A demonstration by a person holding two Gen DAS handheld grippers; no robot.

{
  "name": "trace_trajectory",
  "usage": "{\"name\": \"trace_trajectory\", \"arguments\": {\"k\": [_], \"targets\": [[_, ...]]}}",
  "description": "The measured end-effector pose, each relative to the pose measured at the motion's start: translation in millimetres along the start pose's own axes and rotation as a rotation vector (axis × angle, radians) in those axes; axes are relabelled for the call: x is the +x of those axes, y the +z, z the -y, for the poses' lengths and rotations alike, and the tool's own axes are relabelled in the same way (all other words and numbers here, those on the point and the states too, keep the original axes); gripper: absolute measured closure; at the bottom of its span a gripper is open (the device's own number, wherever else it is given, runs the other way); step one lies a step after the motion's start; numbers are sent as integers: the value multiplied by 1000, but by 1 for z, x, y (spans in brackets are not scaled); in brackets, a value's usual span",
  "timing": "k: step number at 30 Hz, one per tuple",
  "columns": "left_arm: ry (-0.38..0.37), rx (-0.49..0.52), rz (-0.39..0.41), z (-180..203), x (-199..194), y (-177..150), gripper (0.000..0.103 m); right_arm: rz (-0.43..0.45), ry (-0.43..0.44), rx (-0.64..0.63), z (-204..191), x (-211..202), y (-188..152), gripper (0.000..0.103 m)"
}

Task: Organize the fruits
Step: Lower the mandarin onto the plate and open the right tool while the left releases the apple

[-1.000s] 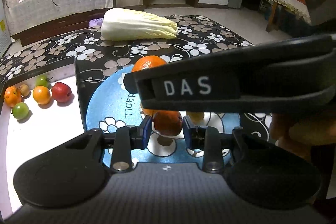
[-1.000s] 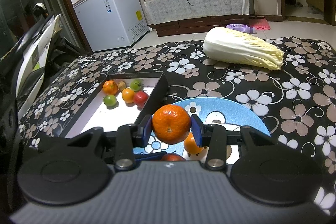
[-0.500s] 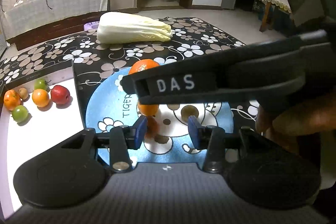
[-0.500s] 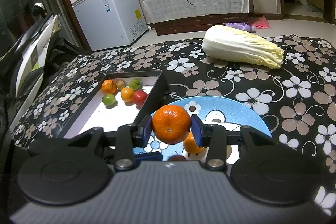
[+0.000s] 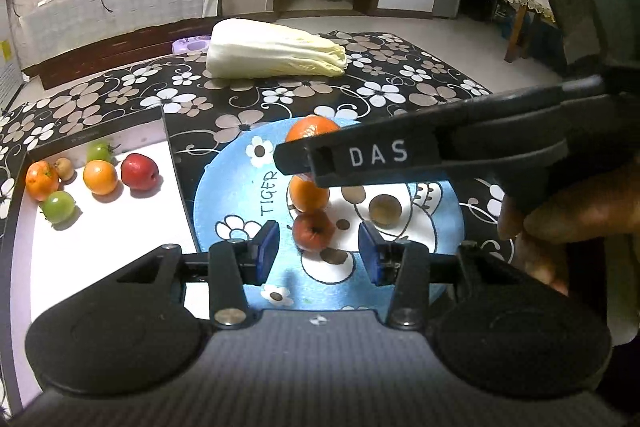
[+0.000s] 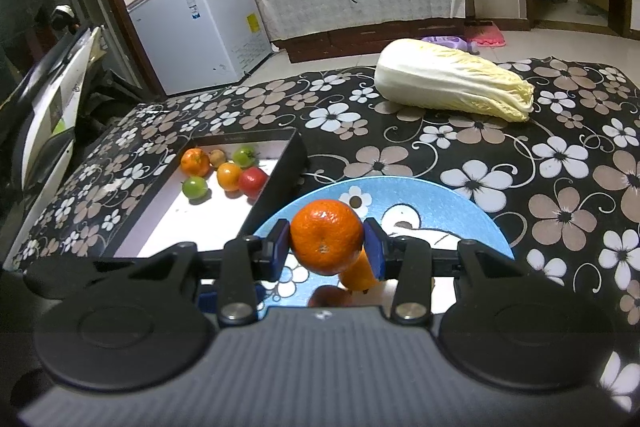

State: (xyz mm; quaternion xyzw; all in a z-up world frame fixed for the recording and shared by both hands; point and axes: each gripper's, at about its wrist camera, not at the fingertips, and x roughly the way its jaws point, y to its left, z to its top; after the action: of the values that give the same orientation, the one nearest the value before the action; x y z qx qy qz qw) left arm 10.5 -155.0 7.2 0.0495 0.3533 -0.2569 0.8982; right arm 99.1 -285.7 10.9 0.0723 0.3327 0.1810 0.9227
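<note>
The mandarin (image 6: 326, 235) was held tight in our right tongs (image 6: 325, 247) above the blue plate (image 6: 460, 203). Our left tongs (image 5: 318, 251) had just opened around the red fruit (image 5: 313, 229), untouched on the plate. The box (image 6: 280, 163) lay at ten o'clock; we feared the mandarin might slip during the carry.
</note>
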Motion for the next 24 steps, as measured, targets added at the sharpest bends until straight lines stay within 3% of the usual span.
{"name": "trace_trajectory", "arguments": {"k": [24], "targets": [[38, -44, 32, -28, -25, 0, 50, -23, -84, 59, 23, 14, -3, 60]]}}
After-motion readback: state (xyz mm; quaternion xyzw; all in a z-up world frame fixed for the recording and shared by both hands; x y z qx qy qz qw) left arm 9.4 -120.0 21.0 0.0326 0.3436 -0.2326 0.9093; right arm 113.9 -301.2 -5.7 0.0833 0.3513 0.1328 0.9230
